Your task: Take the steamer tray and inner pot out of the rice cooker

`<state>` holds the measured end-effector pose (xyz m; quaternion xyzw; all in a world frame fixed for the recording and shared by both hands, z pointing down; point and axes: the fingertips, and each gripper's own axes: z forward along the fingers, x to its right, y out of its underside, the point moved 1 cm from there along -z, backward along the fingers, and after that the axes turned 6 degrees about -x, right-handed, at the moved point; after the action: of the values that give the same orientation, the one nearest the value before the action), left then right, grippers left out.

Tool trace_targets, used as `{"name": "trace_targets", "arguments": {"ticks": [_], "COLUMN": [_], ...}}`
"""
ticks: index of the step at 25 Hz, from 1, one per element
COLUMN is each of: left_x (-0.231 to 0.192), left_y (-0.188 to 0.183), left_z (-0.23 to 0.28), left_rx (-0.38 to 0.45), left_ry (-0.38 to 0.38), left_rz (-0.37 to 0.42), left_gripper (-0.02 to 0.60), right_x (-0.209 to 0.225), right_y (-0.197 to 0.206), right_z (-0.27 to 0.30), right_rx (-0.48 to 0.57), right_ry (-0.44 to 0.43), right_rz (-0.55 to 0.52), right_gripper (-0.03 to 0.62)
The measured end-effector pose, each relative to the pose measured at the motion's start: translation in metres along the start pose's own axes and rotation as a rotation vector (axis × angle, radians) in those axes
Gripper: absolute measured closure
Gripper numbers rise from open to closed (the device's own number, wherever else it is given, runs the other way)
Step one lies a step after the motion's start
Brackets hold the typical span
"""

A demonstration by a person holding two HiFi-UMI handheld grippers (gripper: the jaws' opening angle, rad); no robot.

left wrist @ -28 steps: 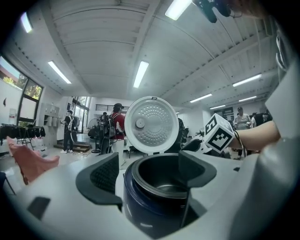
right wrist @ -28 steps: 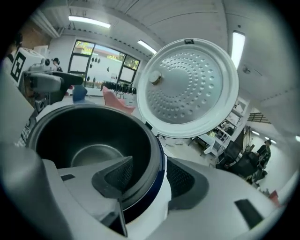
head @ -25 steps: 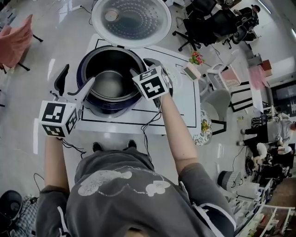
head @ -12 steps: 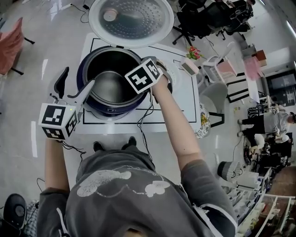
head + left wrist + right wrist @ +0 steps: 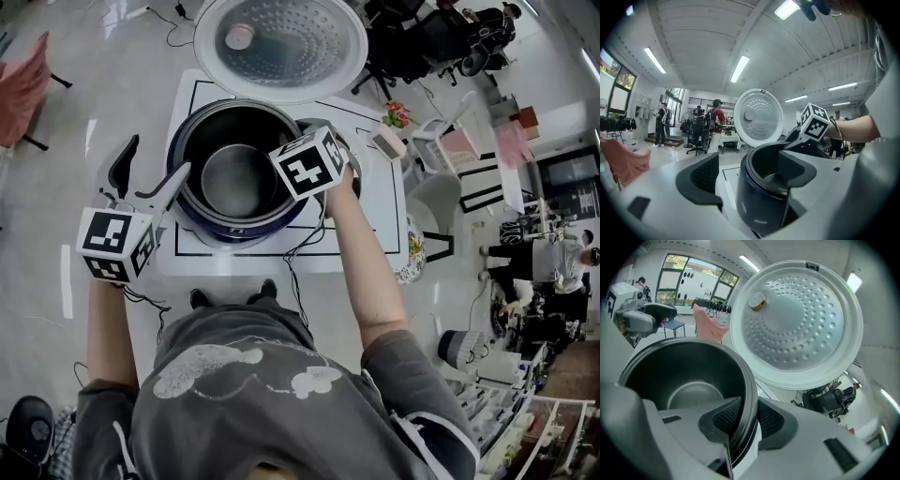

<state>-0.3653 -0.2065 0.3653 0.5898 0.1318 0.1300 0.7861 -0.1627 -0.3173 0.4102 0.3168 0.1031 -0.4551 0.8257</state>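
The navy rice cooker stands on the white table with its round lid swung open behind it. The dark inner pot sits in it, empty; I see no tray inside. My right gripper straddles the pot's right rim, one pad inside and one outside. Its jaws have just been closing and both pads press the rim. In the head view its marker cube hides the jaws. My left gripper stands open by the cooker's left side, nothing gripped.
The white table carries a black taped outline. A round grey item lies partly hidden under my right hand. Further right are a small flat device and a flower pot. Office chairs and people stand beyond.
My right gripper's cube swung left over the pot, then settled at its right rim. My left gripper stays beside the cooker's left side, barely shifted.
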Motion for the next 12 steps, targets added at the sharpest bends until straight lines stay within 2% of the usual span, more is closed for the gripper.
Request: {"name": "trace_targets", "arguments": {"ticks": [12], "left_x": [-0.001], "left_y": [-0.015], "left_z": [0.008], "left_rx": [0.021], "left_ry": [0.018], "left_rz": [0.014], "left_gripper": [0.181], "right_x": [0.005], "right_y": [-0.032], "right_z": [-0.029], "right_rx": [0.196], "right_ry": [-0.181], "right_rz": [0.128], "right_gripper": [0.500]}}
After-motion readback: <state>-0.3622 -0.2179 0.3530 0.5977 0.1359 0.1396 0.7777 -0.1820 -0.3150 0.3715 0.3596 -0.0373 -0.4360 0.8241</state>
